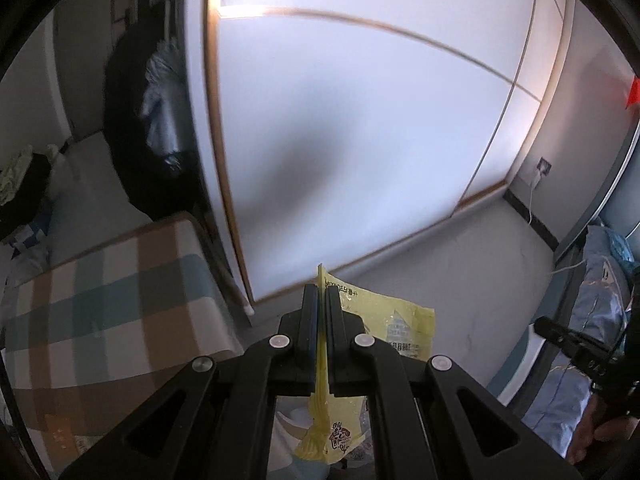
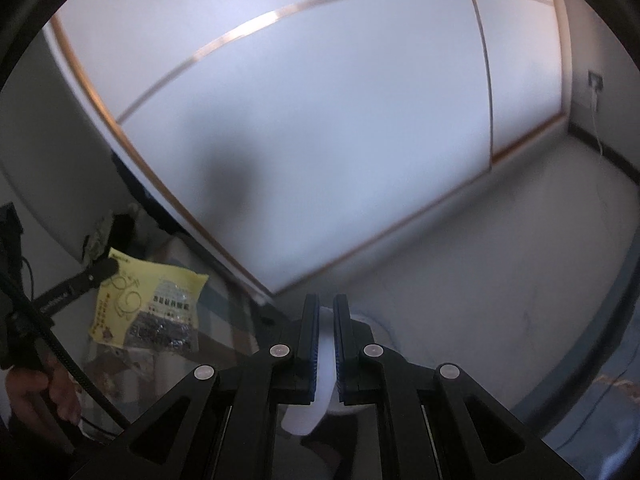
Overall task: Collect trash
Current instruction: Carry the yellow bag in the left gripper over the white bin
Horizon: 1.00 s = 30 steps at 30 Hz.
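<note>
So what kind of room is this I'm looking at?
Most likely a bedroom. A tall white sliding-door wardrobe fills the wall, a plaid-covered bed or mattress sits beside it, and dark clothes hang in the corner.

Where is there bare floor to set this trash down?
The grey floor is bare between the white wardrobe doors and the blue bedding. It is crowded left of the wardrobe: the plaid cushion and dark hanging clothes.

Dim, motion-blurred, fisheye-warped edges
</note>
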Tool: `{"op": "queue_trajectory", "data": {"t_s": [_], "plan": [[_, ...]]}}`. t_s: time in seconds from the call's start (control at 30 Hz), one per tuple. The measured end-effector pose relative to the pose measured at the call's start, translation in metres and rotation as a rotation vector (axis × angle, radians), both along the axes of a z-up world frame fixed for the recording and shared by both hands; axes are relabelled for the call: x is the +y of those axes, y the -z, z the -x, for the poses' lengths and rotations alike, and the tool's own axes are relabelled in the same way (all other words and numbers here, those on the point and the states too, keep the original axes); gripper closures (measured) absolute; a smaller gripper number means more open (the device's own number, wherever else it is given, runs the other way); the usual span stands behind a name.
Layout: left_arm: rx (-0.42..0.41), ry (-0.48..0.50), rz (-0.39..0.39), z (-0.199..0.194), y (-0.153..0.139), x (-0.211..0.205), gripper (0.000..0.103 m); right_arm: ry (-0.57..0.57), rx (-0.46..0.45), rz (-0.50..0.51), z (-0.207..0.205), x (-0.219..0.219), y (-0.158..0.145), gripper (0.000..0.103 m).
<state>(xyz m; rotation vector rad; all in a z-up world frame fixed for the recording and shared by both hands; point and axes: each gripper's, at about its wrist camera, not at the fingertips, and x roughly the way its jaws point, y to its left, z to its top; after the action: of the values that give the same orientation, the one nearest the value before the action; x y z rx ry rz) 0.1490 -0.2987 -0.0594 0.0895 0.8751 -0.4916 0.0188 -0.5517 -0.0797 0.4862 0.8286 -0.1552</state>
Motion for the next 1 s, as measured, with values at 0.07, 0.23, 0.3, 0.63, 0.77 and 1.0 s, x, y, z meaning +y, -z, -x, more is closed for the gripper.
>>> {"op": "queue_trajectory", "data": {"t_s": [0.07, 0.23, 0.3, 0.63, 0.77, 1.0], "plan": [[0.026, 0.006, -0.009, -0.005, 0.010, -0.008, 0.103, 0.003, 0.030, -0.019, -0.005, -0.007, 0.013, 0.097], [0.081, 0.016, -0.033, -0.018, 0.032, -0.022, 0.103, -0.011, 0.092, -0.071, -0.031, -0.013, 0.055, 0.096], [0.109, 0.014, -0.044, -0.023, 0.042, -0.027, 0.103, -0.016, 0.107, -0.084, -0.040, -0.013, 0.066, 0.096], [0.201, 0.022, -0.069, -0.035, 0.069, -0.048, 0.103, -0.019, 0.212, -0.234, -0.078, -0.016, 0.128, 0.081], [0.227, 0.045, -0.088, -0.039, 0.075, -0.059, 0.103, -0.023, 0.230, -0.249, -0.074, -0.021, 0.138, 0.078], [0.279, 0.092, -0.130, -0.044, 0.090, -0.080, 0.103, 0.044, 0.232, -0.261, -0.050, -0.033, 0.136, 0.058]]}}
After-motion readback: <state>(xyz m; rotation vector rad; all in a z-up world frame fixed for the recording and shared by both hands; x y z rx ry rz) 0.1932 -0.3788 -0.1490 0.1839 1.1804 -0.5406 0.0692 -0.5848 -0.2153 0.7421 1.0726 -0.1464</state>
